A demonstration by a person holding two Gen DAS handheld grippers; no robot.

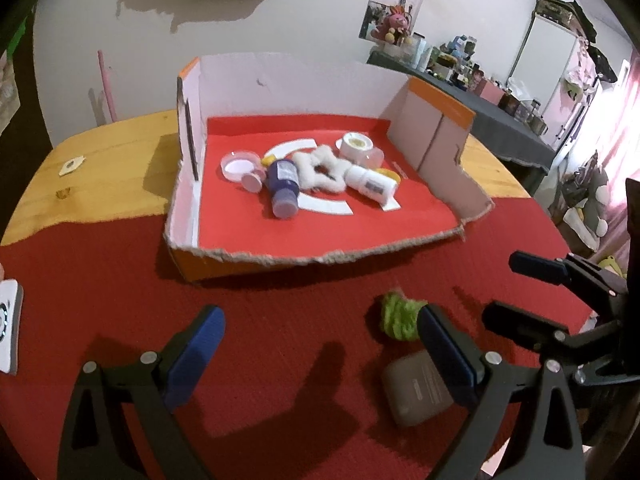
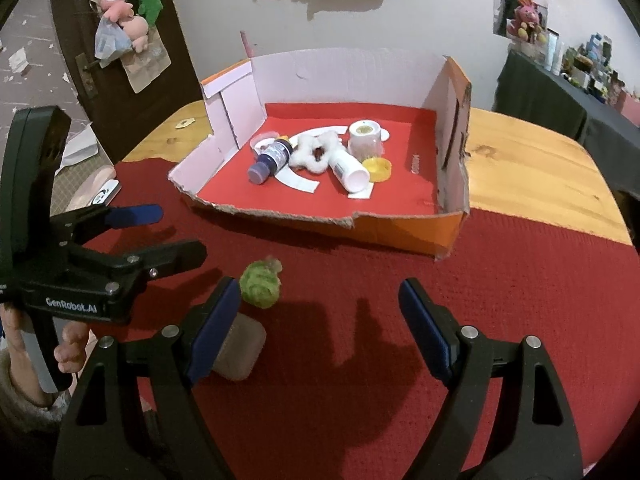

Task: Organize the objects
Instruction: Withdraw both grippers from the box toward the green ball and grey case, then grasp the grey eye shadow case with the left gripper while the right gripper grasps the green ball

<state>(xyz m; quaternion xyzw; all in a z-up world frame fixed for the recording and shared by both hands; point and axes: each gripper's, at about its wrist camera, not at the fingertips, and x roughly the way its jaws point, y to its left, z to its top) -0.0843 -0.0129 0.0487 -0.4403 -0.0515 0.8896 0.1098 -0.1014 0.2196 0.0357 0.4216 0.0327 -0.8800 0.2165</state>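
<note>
While most of the small things already lie heaped in the cardboard box (image 1: 436, 136) at the centre of both views, two pieces are left out on the red mat (image 1: 280, 300) that covers the near part of the counter (image 1: 100, 160), so the sorting looks mostly done but not finished. Inside the box, on its red floor, sit a dark blue bottle (image 1: 283, 184) on its side, a white fuzzy scrunchie (image 1: 320, 168), a white bottle (image 1: 370, 186) lying flat, a clear round jar (image 1: 240, 164), a small yellow lid (image 2: 379, 170) and an upright white tub (image 1: 357, 146), all touching or overlapping in one cluster. Outside it, toward the lower middle of the left wrist view, a green fuzzy scrunchie (image 1: 400, 316) rests on the mat, and just below it lies a flat grey case (image 1: 420, 388). The left hand-held gripper (image 1: 320, 332) hangs over bare mat with its jaws wide apart and nothing between them, its right finger passing in front of the grey case. The right hand-held gripper (image 2: 320, 300) is likewise spread and empty, with the green scrunchie just beside its left finger at centre left of its view. By my reading, what remains is to carry the scrunchie and the case into the box; neither is gripped yet
</note>
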